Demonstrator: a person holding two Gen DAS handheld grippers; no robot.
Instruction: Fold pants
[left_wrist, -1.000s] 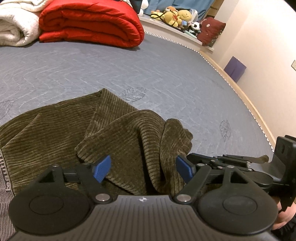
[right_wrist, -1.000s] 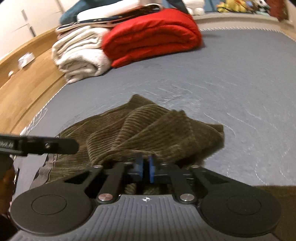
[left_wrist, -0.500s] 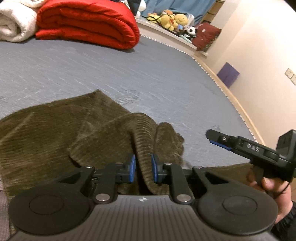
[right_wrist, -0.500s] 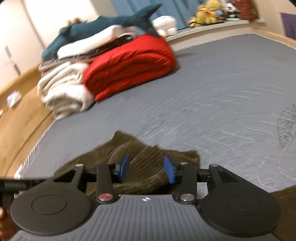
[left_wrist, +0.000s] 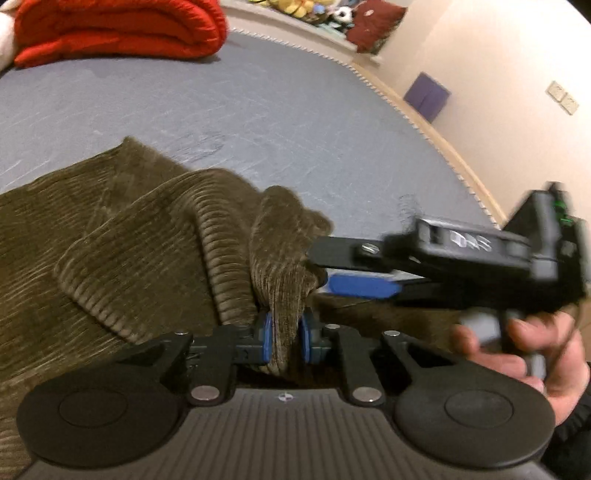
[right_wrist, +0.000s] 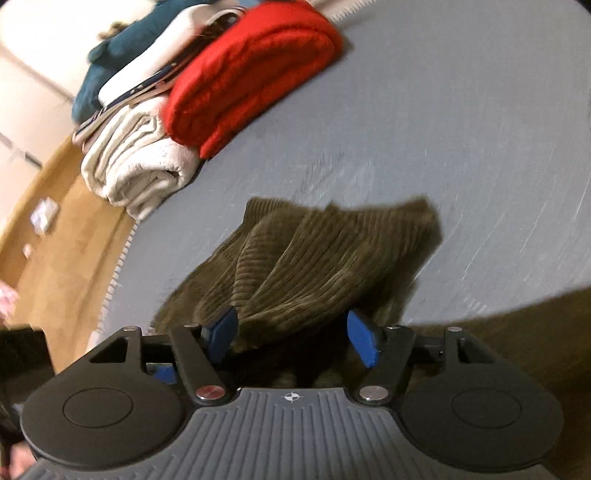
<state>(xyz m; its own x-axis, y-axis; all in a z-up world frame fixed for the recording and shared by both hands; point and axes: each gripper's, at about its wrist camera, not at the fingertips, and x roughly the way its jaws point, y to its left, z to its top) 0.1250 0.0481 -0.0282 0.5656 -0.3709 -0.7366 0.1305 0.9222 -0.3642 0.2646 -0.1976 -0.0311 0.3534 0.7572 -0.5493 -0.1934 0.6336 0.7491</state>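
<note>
The olive-green ribbed corduroy pants (left_wrist: 122, 236) lay rumpled on the grey-blue quilted bed cover (left_wrist: 258, 122), near its front edge and well apart from the folded red blanket (left_wrist: 118, 29) at the far side. In the left wrist view, the left gripper (left_wrist: 284, 341) had its blue pads pressed on a raised fold of the pants, the jaws closing and the cloth pinched between them. To the right of that fold, the right gripper (left_wrist: 364, 286) reached in sideways, one blue pad showing just beside the cloth, with a person's hand (left_wrist: 517, 354) on its handle; that part was blurred.

In the right wrist view, the right gripper (right_wrist: 293, 334) had its jaws apart and opening. The pants (right_wrist: 332, 254) lay ahead of them and some dark cloth sat low between the pads, but neither pad pressed on it. Beyond the pants, the red blanket (right_wrist: 251, 70) lay against a rolled cream-white towel (right_wrist: 140, 166), with a teal plush toy (right_wrist: 122, 48) behind them.
</note>
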